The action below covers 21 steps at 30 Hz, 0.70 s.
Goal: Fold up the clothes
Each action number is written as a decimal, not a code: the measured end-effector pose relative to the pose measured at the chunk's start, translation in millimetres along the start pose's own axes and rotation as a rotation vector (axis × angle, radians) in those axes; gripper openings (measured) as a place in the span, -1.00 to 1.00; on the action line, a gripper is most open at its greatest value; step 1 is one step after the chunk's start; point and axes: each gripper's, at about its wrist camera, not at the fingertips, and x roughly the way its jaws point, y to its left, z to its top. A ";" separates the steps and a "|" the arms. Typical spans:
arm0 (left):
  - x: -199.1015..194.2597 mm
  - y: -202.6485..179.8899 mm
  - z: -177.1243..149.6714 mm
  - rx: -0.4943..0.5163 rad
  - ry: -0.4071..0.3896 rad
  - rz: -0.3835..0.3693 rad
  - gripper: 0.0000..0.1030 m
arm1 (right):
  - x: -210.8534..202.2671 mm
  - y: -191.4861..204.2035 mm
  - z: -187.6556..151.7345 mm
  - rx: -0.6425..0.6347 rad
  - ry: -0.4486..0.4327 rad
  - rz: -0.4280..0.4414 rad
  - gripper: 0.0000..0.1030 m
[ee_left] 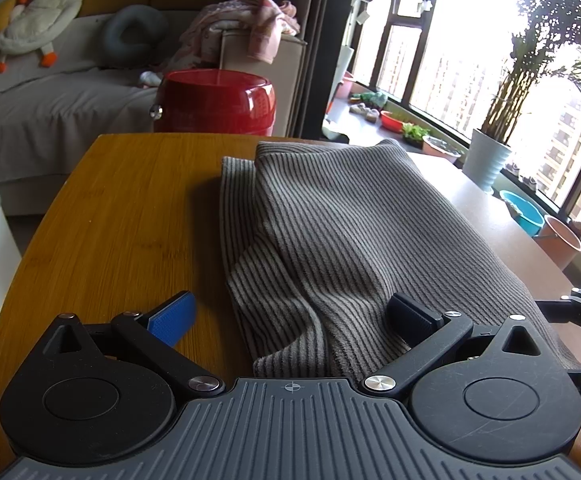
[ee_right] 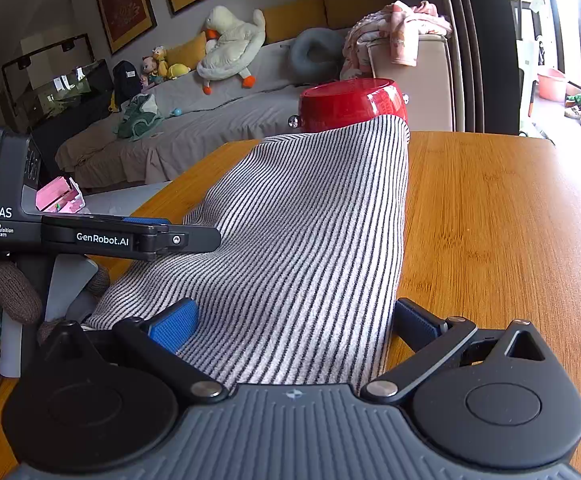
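Two hand-held grippers, left (ee_left: 290, 318) and right (ee_right: 294, 326), stood wide open over one striped garment (ee_left: 330, 240) on the wooden bench (ee_left: 122, 220), neither holding cloth. The garment lay already doubled, an upper layer bunched over a lower edge at its far left, so the fold looked partway done. In the left view its near hem ran between the spread fingers, the right finger (ee_left: 410, 320) over fabric and the blue-padded left finger (ee_left: 174, 318) over bare wood just beside the edge. In the right view the cloth (ee_right: 302, 240) filled the gap between the fingers, its right edge beside the right finger (ee_right: 414, 324); the left hand-held gripper (ee_right: 194, 240) hovered at its far side. Next move probably called for closing on both near corners, then carrying them over evenly; bunched ripples risked a crooked crease
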 end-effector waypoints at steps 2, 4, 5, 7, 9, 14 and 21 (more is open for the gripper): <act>-0.4 0.1 -0.4 -0.001 0.000 -0.001 1.00 | 0.0 0.0 0.0 0.000 0.000 0.000 1.00; -0.5 0.4 -0.5 -0.001 -0.001 -0.001 1.00 | 0.1 -0.1 0.0 0.000 0.000 0.000 1.00; -0.6 0.6 -0.6 -0.002 -0.001 -0.002 1.00 | 0.1 -0.1 0.0 0.000 0.000 0.000 1.00; -0.9 0.9 -0.7 -0.005 -0.003 -0.003 1.00 | -0.1 0.0 -0.1 0.000 0.000 0.000 1.00; -1.0 1.3 -0.9 -0.006 -0.004 -0.004 1.00 | -0.1 -0.1 -0.1 0.000 0.000 0.000 1.00; -1.6 1.6 -1.5 -0.011 -0.006 -0.006 1.00 | -0.2 -0.2 -0.2 0.000 0.000 0.000 1.00; -3.1 5.8 -2.1 -0.037 -0.018 -0.023 1.00 | -0.2 -0.4 -0.4 0.000 0.000 0.000 1.00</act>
